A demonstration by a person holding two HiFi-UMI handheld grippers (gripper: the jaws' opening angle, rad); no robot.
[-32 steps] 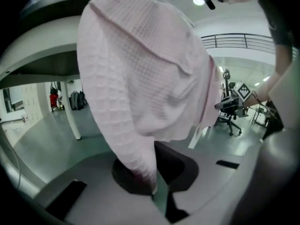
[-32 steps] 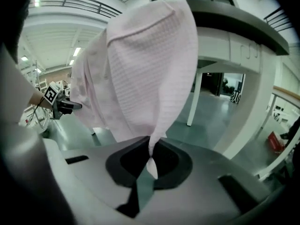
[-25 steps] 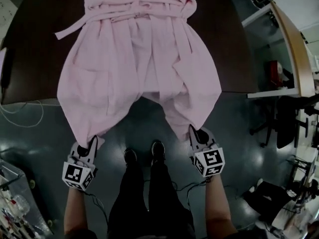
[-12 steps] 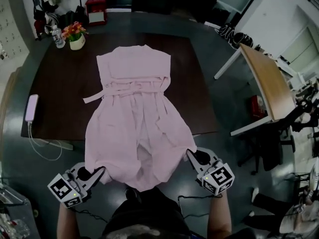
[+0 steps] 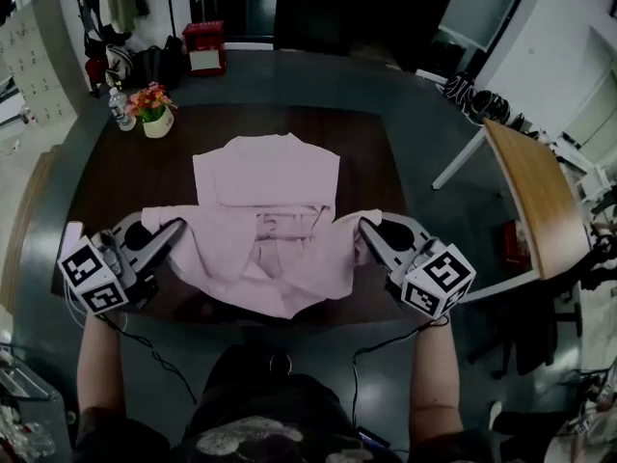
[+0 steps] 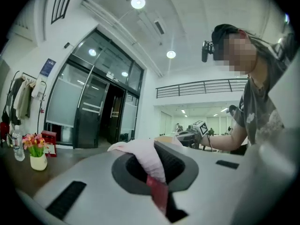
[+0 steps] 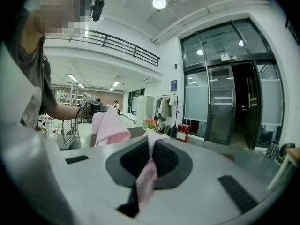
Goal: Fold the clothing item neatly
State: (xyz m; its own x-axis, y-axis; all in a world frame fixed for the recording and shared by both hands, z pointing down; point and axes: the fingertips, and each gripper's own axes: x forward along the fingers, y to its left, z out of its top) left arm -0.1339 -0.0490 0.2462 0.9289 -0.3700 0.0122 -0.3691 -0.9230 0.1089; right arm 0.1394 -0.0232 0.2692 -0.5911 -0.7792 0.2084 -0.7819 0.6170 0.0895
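A pale pink dress (image 5: pixel 265 186) lies on the dark table (image 5: pixel 130 167), its top flat at the far side, a tie belt across the waist. Its lower part is lifted and hangs between my two grippers above the table's near edge. My left gripper (image 5: pixel 176 228) is shut on one hem corner; pink cloth (image 6: pixel 146 156) shows pinched between its jaws. My right gripper (image 5: pixel 364 227) is shut on the other hem corner, pink cloth (image 7: pixel 149 172) squeezed between its pads. Across the right gripper view the left gripper (image 7: pixel 91 108) shows with the dress (image 7: pixel 108 128) hanging from it.
A flower pot (image 5: pixel 155 114) and a bottle (image 5: pixel 120 111) stand at the table's far left corner. A white device (image 5: pixel 70 237) with a cable lies at the left edge. A wooden desk (image 5: pixel 525 196) stands to the right, a red box (image 5: pixel 204 48) on the floor beyond.
Both grippers rose from near the floor to table height, carrying the hem corners up. The skirt, which hung over the table's near edge, is now lifted and bunched over the table.
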